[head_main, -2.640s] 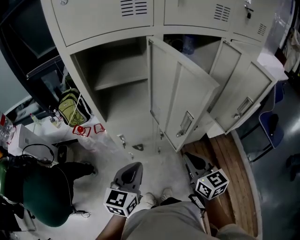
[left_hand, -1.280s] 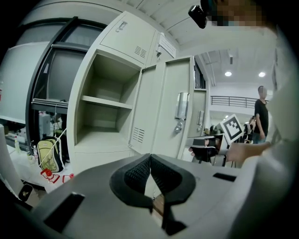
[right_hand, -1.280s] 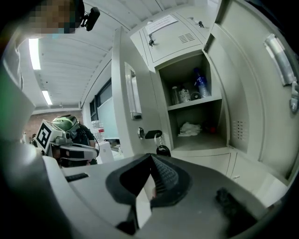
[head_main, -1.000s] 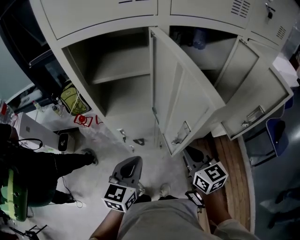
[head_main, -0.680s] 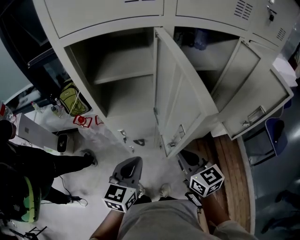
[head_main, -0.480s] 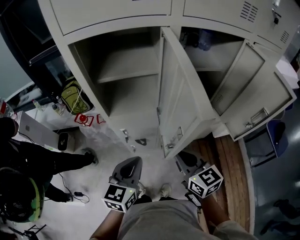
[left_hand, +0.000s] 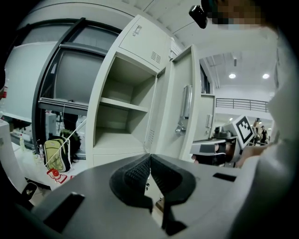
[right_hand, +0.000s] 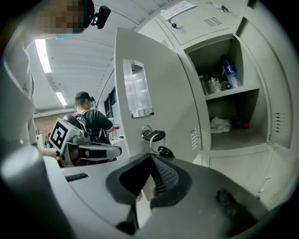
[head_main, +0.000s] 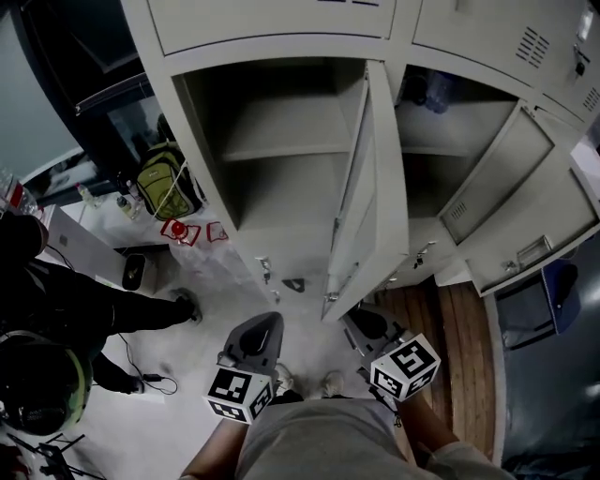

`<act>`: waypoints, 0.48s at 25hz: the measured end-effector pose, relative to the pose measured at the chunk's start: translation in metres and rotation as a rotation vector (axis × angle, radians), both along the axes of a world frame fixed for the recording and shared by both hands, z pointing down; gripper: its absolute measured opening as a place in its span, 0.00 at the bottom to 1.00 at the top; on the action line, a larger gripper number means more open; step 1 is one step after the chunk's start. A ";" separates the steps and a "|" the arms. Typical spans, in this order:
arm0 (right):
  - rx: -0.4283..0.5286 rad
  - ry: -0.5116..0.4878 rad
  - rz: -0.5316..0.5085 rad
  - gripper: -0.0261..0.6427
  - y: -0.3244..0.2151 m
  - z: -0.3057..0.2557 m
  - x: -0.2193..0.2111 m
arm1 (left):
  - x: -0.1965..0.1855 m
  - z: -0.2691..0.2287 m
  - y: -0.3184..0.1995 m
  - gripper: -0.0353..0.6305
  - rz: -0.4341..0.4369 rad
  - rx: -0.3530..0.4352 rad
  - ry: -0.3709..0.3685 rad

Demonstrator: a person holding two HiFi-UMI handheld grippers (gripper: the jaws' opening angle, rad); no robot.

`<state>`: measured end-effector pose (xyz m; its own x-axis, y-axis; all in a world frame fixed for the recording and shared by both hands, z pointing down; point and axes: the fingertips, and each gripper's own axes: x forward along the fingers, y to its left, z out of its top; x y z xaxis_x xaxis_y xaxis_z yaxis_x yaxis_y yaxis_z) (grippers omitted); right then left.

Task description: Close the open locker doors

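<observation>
No text can be read anywhere; the white paper sheet (right_hand: 180,8) on the grey metal locker (right_hand: 205,23) is too small.

Green backpack (head_main: 169,187) on floor (head_main: 234,309), red tags (head_main: 187,231) just beside it. Person in black (head_main: 89,305) further left. Bottle (right_hand: 231,71) upright, blue label.

Bright ceiling lights, fisheye-warped edges

Pale floor (head_main: 208,286) under grey lockers (head_main: 272,37) and green backpack (head_main: 169,187)
</observation>
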<state>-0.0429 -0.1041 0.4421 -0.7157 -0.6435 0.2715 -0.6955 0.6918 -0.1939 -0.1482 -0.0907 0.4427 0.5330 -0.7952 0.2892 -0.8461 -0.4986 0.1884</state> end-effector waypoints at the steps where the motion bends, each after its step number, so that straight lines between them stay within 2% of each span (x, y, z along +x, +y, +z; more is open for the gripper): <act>1: 0.000 0.000 -0.011 0.08 -0.001 0.000 -0.004 | -0.003 0.000 -0.001 0.08 -0.008 0.000 0.000; 12: 0.005 -0.003 -0.097 0.08 -0.014 -0.001 -0.051 | -0.041 0.000 -0.007 0.08 -0.079 0.002 0.001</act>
